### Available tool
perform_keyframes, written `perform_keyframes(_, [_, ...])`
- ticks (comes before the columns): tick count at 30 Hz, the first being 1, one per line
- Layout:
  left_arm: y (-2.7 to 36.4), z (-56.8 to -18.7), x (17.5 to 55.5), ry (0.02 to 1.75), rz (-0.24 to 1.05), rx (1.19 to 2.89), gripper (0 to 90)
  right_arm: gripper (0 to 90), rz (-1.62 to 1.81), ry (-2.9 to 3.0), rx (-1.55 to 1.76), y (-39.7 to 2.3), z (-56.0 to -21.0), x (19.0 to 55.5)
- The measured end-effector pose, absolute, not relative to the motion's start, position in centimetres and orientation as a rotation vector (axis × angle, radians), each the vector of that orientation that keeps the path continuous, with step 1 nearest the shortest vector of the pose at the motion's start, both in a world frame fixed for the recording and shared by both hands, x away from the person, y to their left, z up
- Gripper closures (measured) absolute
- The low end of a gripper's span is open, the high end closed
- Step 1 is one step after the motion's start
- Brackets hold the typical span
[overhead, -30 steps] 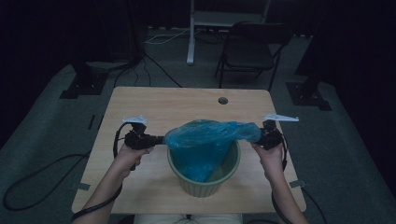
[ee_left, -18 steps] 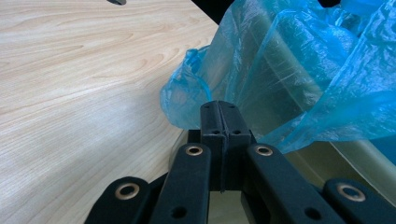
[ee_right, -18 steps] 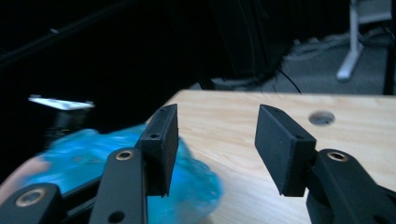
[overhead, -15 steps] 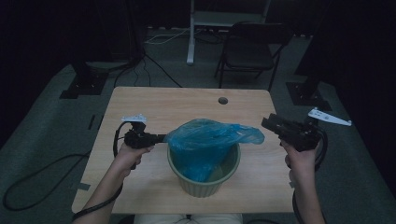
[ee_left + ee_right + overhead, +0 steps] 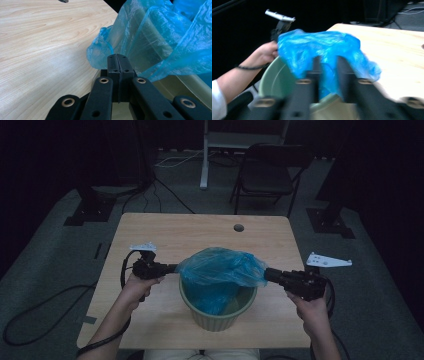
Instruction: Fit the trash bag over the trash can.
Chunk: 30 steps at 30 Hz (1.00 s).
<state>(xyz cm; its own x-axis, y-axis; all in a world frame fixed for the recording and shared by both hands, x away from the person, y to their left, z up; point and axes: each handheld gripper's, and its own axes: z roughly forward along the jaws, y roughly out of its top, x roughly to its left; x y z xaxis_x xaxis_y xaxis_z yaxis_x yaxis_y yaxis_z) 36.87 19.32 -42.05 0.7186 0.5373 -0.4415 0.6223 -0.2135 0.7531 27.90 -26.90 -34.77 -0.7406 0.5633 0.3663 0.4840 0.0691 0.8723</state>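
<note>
A crumpled blue plastic bag point(image 5: 220, 270) lies over and hangs into a pale green bin point(image 5: 220, 312) at the table's middle front. My left gripper point(image 5: 175, 268) is shut on the bag's left edge point(image 5: 100, 55), its jaws pressed together on the film. My right gripper point(image 5: 267, 275) is at the bag's right edge. Its jaws have just been closing, and in the blurred right gripper view they still stand a little apart, with blue film point(image 5: 328, 62) between them. The other hand and its gripper point(image 5: 279, 25) are seen beyond the bin point(image 5: 274, 80).
The wooden table point(image 5: 165, 235) has a round cable hole point(image 5: 238, 227) near its far edge. A folding chair point(image 5: 272, 175) and stands with cables stand on the dark floor beyond it. Cables trail off both grippers.
My right gripper let go of the bag's right corner and swung out to the right. It has now come back to the bag's right edge. My left gripper has kept still.
</note>
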Motion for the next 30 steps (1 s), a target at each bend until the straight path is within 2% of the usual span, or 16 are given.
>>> perform_keyframes(2, [19.5, -42.0, 36.8, 0.901, -0.102, 1.874, 90.0, 89.0, 1.823, 2.248, 1.093, -26.8, -35.0, 27.0])
perform_keyframes(7, [20.0, -41.9, 36.4, 0.899, -0.093, 1.884, 90.0, 89.3, 1.863, 2.313, 1.085, -26.2, -36.5, 25.1])
perform_keyframes(12, [20.4, -42.2, 36.2, 0.914, -0.086, 1.902, 90.0, 89.3, 1.828, 2.428, 1.141, -25.3, -40.1, 23.6])
perform_keyframes(18, [20.4, -42.8, 35.9, 0.911, -0.087, 1.923, 90.0, 89.3, 1.682, 2.501, 1.257, -24.1, -44.1, 23.8])
perform_keyframes(23, [20.5, -43.1, 35.9, 0.914, -0.096, 1.915, 90.0, 89.4, 1.731, 2.487, 1.393, -24.5, -46.9, 24.8])
perform_keyframes(26, [20.4, -43.1, 35.8, 0.915, -0.088, 1.924, 90.0, 86.9, 1.702, 2.426, 1.386, -25.1, -46.1, 24.7])
perform_keyframes(30, [20.8, -43.2, 35.8, 0.922, -0.102, 1.900, 90.0, 74.6, 1.719, 2.382, 1.370, -25.9, -44.6, 24.5])
